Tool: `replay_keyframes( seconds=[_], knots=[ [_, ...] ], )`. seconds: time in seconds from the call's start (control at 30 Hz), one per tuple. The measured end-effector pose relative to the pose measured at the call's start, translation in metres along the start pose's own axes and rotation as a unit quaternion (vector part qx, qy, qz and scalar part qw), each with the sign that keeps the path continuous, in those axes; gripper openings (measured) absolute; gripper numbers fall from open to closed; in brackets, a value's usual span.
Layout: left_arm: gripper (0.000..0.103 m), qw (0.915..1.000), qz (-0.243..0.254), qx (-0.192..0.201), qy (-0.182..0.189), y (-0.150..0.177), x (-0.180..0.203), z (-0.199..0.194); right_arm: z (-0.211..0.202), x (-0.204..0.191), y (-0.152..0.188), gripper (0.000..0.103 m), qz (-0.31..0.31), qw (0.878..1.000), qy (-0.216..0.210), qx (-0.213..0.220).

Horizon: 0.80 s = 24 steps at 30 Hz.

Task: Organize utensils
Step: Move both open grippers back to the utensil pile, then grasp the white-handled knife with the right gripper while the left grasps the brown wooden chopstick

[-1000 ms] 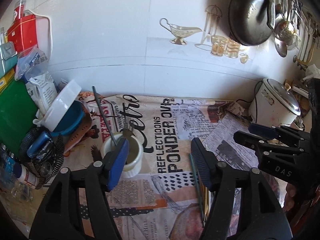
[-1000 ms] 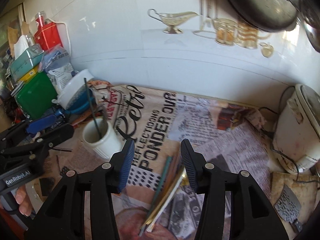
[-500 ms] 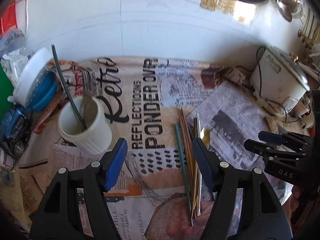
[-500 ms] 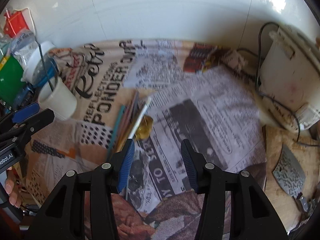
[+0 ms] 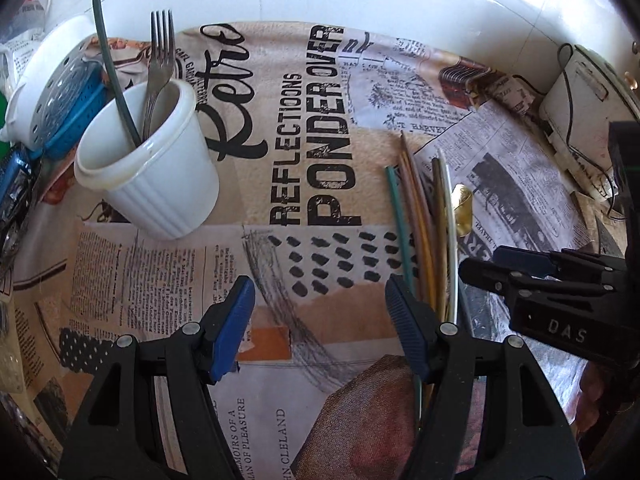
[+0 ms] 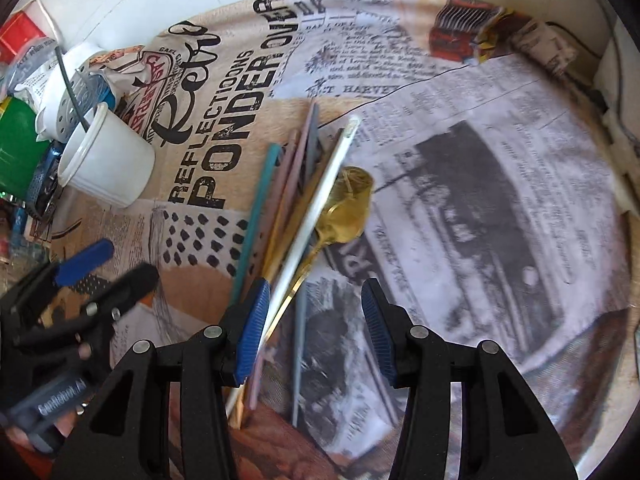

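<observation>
We have dropped both tongs low over the worktop (image 5: 280, 380): the right tongs (image 6: 312, 320), empty, have just been closing toward the loose chopsticks (image 6: 280, 200), while the left tongs (image 5: 320, 316) hang open, empty.

Both hand-held grippers are black plastic frames with silver screws and ribbed blue pads (image 5: 234, 330). The right black gripper (image 5: 480, 266) bears white "DAS" lettering; the left black gripper (image 6: 108, 264) reads "GenRobot.AI".

white ribbed cup (image 5: 160, 168), gold spoon (image 6: 348, 208), teal stick (image 6: 260, 204), newsprint-patterned cloth (image 5: 280, 260)
</observation>
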<state>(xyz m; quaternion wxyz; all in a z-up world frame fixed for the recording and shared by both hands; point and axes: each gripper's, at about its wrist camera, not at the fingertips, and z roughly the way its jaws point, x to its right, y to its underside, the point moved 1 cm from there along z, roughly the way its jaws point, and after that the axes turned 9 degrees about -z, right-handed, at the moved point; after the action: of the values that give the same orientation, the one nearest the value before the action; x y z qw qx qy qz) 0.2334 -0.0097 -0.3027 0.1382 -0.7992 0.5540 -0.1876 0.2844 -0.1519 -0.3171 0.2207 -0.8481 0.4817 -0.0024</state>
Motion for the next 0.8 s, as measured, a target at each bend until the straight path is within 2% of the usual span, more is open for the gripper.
replay_keyframes(
  seconds=[0.13, 0.4, 0.5, 0.7, 0.8],
  knots=[
    [0.066, 1.0, -0.003, 0.001, 0.002, 0.001, -0.005, 0.001, 0.009, 0.001, -0.006, 0.021, 0.01, 1.0, -0.004, -0.003],
    [0.066, 1.0, 0.005, -0.003, 0.006, 0.001, -0.008, 0.005, 0.021, 0.004, -0.019, 0.019, 0.028, 1.0, -0.003, -0.013],
    [0.066, 0.9999, 0.008, -0.006, 0.009, 0.0, -0.006, 0.007, 0.025, 0.003, -0.023, 0.01, 0.031, 0.999, 0.003, -0.013],
    [0.065, 0.9992, 0.02, -0.014, 0.033, -0.006, 0.006, 0.009, 0.019, 0.004, -0.021, 0.006, 0.029, 1.0, 0.005, -0.005],
    [0.061, 0.998, 0.021, -0.028, 0.053, -0.012, 0.015, 0.015, 0.01, 0.006, -0.016, 0.006, 0.028, 1.0, 0.005, 0.002]
  ],
)
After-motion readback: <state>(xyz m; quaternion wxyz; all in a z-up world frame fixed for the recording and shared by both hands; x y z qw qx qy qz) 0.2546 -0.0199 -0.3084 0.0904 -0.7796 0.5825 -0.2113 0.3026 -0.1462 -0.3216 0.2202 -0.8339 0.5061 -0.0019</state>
